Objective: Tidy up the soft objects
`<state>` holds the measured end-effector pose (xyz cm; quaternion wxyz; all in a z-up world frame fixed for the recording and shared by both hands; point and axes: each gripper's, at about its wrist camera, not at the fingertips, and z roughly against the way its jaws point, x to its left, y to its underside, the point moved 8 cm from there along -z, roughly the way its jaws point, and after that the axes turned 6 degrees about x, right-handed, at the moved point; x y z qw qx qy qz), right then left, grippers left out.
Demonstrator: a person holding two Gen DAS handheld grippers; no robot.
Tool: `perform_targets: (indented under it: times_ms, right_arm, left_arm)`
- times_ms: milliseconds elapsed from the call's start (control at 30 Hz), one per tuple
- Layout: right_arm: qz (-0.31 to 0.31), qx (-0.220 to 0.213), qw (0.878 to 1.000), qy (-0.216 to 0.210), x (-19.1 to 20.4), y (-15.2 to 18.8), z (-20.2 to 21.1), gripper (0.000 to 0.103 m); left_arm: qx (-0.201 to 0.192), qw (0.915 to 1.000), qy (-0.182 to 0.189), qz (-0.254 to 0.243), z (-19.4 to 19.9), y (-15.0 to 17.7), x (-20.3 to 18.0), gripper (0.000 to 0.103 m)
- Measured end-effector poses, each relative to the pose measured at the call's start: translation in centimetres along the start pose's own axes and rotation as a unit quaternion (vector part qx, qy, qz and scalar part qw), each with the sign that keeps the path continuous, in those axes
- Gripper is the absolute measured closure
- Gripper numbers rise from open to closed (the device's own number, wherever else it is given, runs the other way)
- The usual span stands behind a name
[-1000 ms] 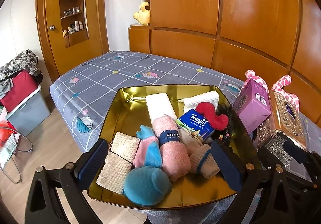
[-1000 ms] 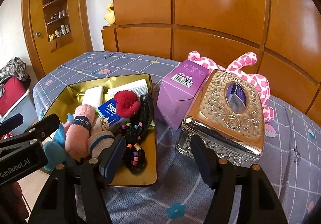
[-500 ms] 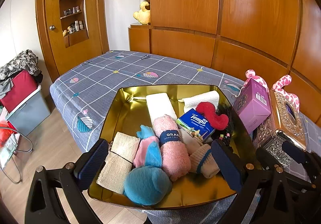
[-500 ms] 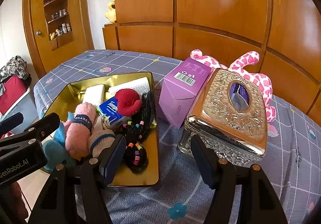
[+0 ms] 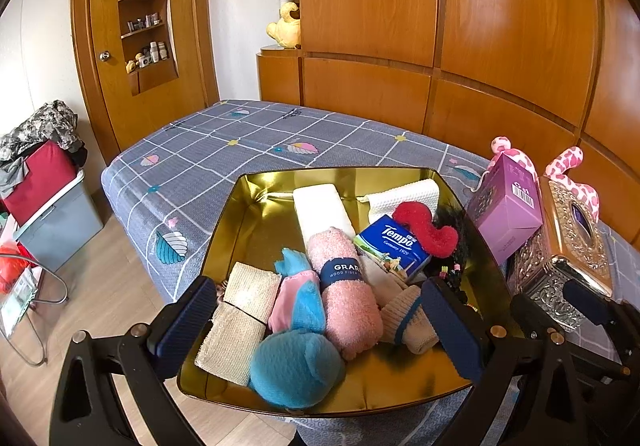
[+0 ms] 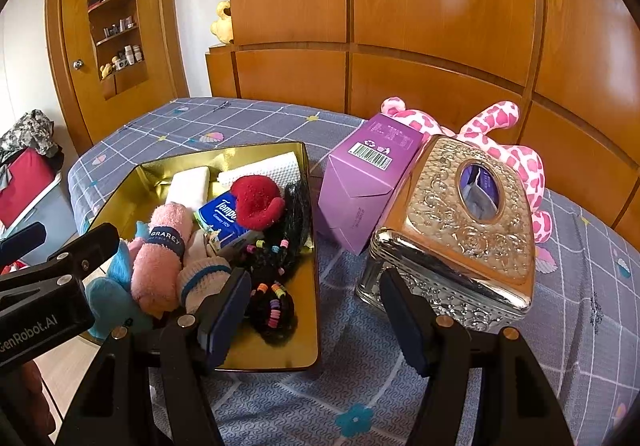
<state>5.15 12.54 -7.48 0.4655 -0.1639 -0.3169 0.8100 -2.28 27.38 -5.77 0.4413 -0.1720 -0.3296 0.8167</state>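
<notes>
Left gripper [image 5: 320, 320] and right gripper [image 6: 314, 312] both spread apart, holding nothing, over bed [image 5: 224, 150]; one gold tray [image 5: 248, 230], one pink towel roll [image 5: 346, 294], maybe two beige cloths [image 5: 240, 310].

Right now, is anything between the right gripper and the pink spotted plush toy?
Yes. The ornate metal tissue box sits directly ahead of the open right gripper, with the pink spotted plush toy lying behind it, beside the purple carton.
</notes>
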Motion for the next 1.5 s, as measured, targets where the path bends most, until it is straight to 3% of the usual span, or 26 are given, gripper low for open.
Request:
perform_targets:
  times_ms: [1300,1500]
  right_arm:
    - [-0.001,0.001,1.000,-0.001,-0.02,0.12,0.09,0.035]
    - [-0.006,-0.012,1.000,-0.001,-0.44,-0.03,0.83,0.035]
  left_arm:
    - [-0.016,0.9998,-0.010,-0.001,0.83,-0.04,-0.01,0.001]
    - [-0.004,1.0000,0.000,0.005,0.28,0.06,0.33,0.002]
